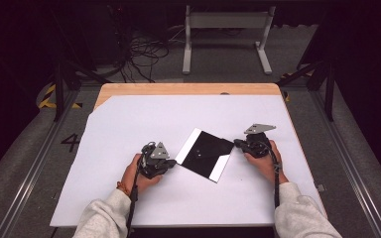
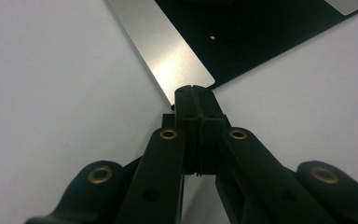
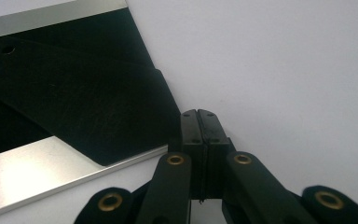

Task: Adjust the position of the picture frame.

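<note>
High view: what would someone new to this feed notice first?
A black square plate with silvery strips along two edges lies turned like a diamond in the middle of the white sheet that covers the table. The left hand-held gripper sits shut at the plate's left corner, and the right hand-held gripper sits shut at its right corner. Dark floor with loose cables lies beyond the table.

Glossy black plate (image 1: 204, 153) with brushed-metal edge strips (image 2: 165, 53) — on matt white sheet (image 1: 129, 129), wooden table (image 1: 178, 89).

White sheet (image 1: 129, 129) over wooden table (image 1: 178, 89)
</note>
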